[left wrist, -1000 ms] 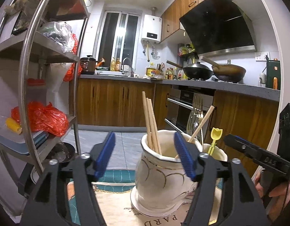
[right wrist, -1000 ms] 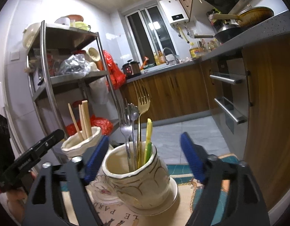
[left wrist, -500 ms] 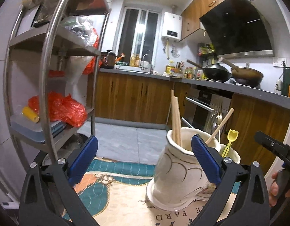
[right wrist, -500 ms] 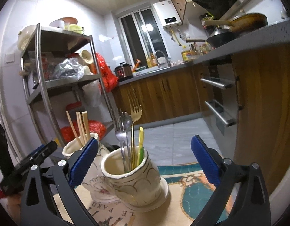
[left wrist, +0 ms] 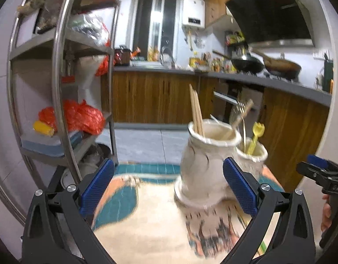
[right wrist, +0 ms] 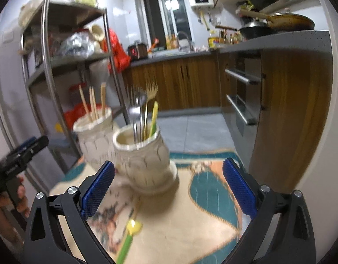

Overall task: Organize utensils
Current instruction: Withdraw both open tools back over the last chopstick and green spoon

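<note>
A tall white ceramic vase (left wrist: pixel 207 162) holding wooden chopsticks (left wrist: pixel 196 110) stands on the patterned mat (left wrist: pixel 151 224). Behind it to the right is a shorter white cup (left wrist: pixel 252 156) with forks and a yellow utensil. My left gripper (left wrist: pixel 169 187) is open and empty, the vase just ahead of its right pad. In the right wrist view the cup (right wrist: pixel 144 154) with forks, a spoon and a yellow-green utensil is ahead of my right gripper (right wrist: pixel 169 189), which is open and empty. A green-handled utensil with a yellow head (right wrist: pixel 129 237) lies on the mat between its fingers.
A steel shelf rack (left wrist: pixel 59 88) with red bags stands to the left. Wooden kitchen cabinets (right wrist: pixel 289 110) and an oven are close on the right. The other gripper (left wrist: pixel 318 171), held by a hand, shows at the right edge of the left wrist view.
Both grippers opened wider and drew back from the holders. The vase no longer sits between the left jaws, nor the cup between the right jaws. A green-handled utensil came into view on the mat.
</note>
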Motion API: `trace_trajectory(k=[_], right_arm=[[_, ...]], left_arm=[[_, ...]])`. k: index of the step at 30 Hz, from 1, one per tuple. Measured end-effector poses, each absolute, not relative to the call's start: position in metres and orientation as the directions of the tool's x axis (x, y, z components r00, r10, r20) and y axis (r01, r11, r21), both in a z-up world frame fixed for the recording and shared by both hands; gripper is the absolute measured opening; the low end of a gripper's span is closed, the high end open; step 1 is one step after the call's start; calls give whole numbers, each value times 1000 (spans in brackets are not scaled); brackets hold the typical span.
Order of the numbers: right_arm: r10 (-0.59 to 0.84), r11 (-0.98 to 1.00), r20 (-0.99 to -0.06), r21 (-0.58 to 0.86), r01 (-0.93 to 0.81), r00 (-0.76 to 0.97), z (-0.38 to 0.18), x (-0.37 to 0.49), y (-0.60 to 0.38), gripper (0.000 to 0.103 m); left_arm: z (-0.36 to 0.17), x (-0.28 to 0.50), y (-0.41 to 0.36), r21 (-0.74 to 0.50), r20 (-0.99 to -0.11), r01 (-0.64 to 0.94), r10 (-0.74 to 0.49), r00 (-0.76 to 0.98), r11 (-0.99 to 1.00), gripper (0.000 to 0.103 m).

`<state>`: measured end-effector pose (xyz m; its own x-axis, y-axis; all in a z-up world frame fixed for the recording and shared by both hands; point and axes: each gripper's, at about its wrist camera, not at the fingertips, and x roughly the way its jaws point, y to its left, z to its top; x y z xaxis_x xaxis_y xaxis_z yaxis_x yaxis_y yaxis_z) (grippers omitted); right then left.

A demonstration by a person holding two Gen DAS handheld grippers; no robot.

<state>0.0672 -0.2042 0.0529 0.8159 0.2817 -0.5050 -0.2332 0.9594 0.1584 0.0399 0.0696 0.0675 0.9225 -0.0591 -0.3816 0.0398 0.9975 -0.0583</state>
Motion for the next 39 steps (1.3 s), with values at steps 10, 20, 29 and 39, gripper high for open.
trace_trajectory(k=[10, 20, 29, 39], right_arm=[[292, 952, -669, 132, -277, 684, 13, 48, -184, 98], [303, 940, -778, 149, -306, 550, -19, 48, -162, 96], [243, 933, -819, 50, -357, 520, -30, 46, -145, 38], [277, 916, -844, 88, -392, 459, -29, 57, -138, 14]], left_arm=[[37, 22, 80, -85, -522, 62, -97, 848, 994, 97], [18, 17, 79, -80, -572, 79, -110, 813, 994, 97], [15, 17, 75, -75, -577, 95, -121, 808, 993, 97], [14, 16, 65, -69, -585, 131, -146, 797, 989, 97]])
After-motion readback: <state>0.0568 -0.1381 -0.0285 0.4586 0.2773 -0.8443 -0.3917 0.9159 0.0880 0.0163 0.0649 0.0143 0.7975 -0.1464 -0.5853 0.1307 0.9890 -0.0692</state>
